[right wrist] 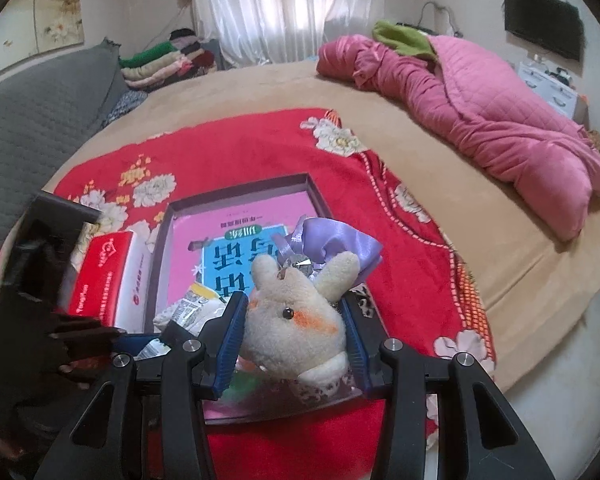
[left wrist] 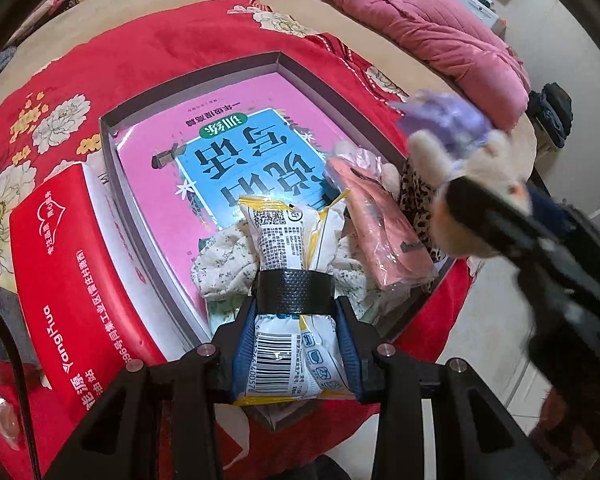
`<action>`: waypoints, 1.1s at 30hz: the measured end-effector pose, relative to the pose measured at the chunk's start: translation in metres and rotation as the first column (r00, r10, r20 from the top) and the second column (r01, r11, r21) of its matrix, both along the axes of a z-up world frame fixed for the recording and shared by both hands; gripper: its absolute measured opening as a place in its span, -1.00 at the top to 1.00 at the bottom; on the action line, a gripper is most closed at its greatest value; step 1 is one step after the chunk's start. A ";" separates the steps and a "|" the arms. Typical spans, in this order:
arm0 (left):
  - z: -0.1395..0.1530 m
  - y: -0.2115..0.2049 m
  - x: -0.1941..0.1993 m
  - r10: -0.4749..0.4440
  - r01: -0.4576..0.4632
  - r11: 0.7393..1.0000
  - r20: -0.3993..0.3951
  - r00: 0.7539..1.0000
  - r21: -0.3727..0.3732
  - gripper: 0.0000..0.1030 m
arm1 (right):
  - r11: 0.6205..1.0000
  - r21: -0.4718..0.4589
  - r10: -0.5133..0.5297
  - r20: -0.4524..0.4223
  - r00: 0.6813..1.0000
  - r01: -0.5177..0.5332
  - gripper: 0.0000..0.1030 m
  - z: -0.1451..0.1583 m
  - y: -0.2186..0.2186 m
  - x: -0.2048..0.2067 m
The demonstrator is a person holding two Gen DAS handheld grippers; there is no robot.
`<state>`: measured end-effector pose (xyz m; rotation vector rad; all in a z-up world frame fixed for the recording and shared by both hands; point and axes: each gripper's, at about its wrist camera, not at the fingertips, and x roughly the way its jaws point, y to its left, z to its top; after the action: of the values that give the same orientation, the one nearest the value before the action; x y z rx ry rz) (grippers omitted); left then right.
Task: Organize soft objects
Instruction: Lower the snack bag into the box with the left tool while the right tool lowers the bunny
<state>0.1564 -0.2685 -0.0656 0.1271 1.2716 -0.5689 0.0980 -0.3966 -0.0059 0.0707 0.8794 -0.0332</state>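
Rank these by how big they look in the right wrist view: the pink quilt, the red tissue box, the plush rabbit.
Largest to smallest:
1. pink quilt
2. plush rabbit, though it sits closest to the camera in the right gripper, so it looks inflated
3. red tissue box

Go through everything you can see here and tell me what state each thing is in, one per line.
left gripper: shut on snack packet
snack packet: held above the box
right gripper: shut on plush rabbit
plush rabbit: held, over the box's near end
box: open, book lying flat inside
pink packet: lying in box
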 end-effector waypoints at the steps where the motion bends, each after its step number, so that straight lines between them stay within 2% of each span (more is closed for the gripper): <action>1: 0.000 0.001 0.001 0.002 -0.002 1.000 -0.001 1.000 -0.003 0.25 | 1.000 0.001 -0.002 -0.005 1.000 0.002 0.07 -0.004 0.000 0.003; 6: 0.001 0.003 0.002 0.009 -0.009 1.000 0.002 1.000 -0.009 0.25 | 1.000 -0.003 0.002 -0.045 0.999 -0.002 0.08 -0.019 0.001 0.014; 13: 0.001 0.005 0.002 0.011 -0.011 1.000 0.008 1.000 -0.008 0.25 | 1.000 0.008 0.013 -0.051 0.999 -0.013 0.08 -0.027 0.004 0.024; 22: 0.003 0.012 0.006 0.040 -0.040 0.999 0.000 0.999 -0.022 0.25 | 0.997 0.064 0.054 -0.091 0.994 -0.048 0.07 -0.040 0.010 0.042; 28: 0.002 0.012 0.006 0.038 -0.038 0.999 -0.003 0.999 -0.025 0.25 | 0.997 0.072 0.046 -0.098 0.994 -0.039 0.03 -0.040 0.009 0.041; 30: 0.002 0.012 0.007 0.037 -0.037 0.999 -0.007 0.999 -0.029 0.25 | 0.996 0.086 0.040 -0.096 0.995 -0.032 -0.08 -0.040 0.006 0.039; 33: 0.002 0.011 0.007 0.035 -0.035 0.999 -0.010 0.999 -0.028 0.25 | 0.995 0.103 0.026 -0.088 0.996 -0.017 -0.13 -0.036 0.003 0.036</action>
<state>0.1636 -0.2571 -0.0637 0.0788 1.2719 -0.5578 0.1345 -0.3938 -0.0423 0.1564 0.9709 0.0290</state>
